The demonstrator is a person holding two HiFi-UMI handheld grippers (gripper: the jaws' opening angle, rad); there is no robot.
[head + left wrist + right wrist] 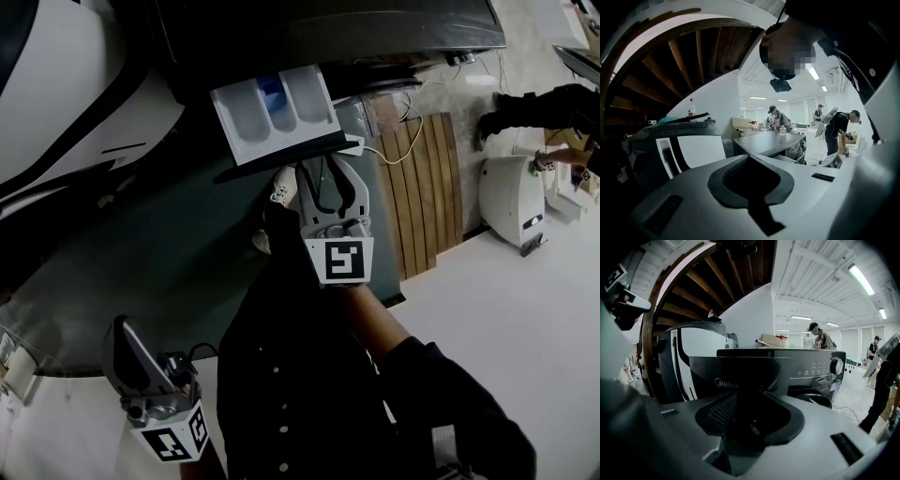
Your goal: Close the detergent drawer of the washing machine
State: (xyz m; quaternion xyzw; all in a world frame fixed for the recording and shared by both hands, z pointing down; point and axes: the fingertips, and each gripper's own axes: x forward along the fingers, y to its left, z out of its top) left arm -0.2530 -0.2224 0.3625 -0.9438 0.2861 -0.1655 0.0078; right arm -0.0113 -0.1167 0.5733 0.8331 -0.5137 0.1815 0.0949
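The white detergent drawer (272, 105) stands pulled out of the dark washing machine (375, 28), its compartments showing from above. Its dark front panel (292, 155) faces me, and in the right gripper view that panel (740, 373) with its brand lettering fills the middle, close ahead. My right gripper (322, 171) is open just in front of the panel, its fingertips at the panel's lower edge, with nothing gripped; the right gripper (750, 416) points straight at the panel. My left gripper (133, 349) hangs low at the left, far from the drawer, jaws together and empty.
A white and black appliance (66, 84) stands left of the washer. A wooden slatted board (427, 187) and a white device (511, 199) lie on the floor to the right, with a cable (398, 150). The control knob (836, 365) sits right of the drawer. People stand in the background.
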